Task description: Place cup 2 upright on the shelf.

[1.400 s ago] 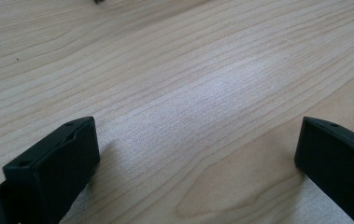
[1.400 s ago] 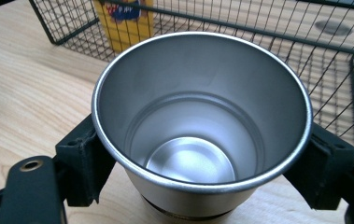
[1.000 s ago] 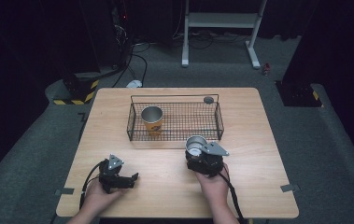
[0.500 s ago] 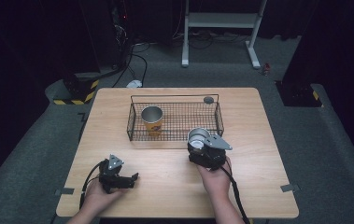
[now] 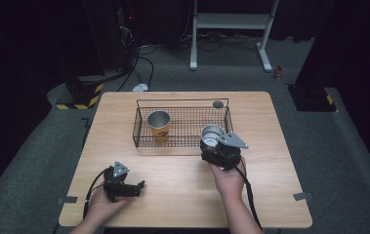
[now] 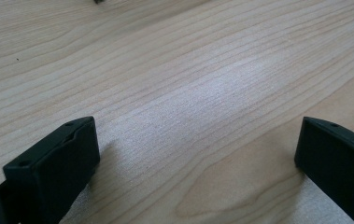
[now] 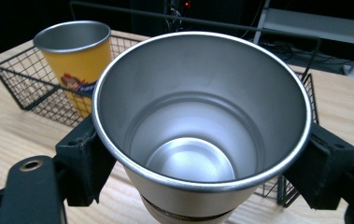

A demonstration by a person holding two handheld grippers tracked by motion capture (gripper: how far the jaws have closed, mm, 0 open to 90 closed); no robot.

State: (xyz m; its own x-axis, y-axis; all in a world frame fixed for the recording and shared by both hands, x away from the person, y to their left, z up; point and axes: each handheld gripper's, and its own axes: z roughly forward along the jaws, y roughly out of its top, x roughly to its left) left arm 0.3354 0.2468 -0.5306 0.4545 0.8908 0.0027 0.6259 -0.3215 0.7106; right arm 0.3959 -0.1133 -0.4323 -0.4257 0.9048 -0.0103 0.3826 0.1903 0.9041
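A black wire basket [image 5: 182,101] [image 7: 20,74] stands on the middle of the wooden table [image 5: 270,195]. A yellow cup [image 5: 159,124] [image 7: 79,56] with a metal rim stands upright in its left half. My right gripper [image 5: 213,144] [image 7: 202,186] is shut on a silver metal cup [image 5: 212,135] [image 7: 198,135], upright and empty, at the basket's front right edge. My left gripper [image 5: 138,187] [image 6: 195,163] rests open on the table at the front left, with bare wood between its jaws.
A small dark round object [image 5: 217,104] lies at the basket's back right corner. Beyond the table's far edge are a white metal stand [image 5: 231,29], cables [image 5: 138,58] and a yellow-black striped block [image 5: 77,100] on the grey floor.
My right gripper has carried the silver cup away from the person, up to the basket's front right edge. The left gripper has not moved.
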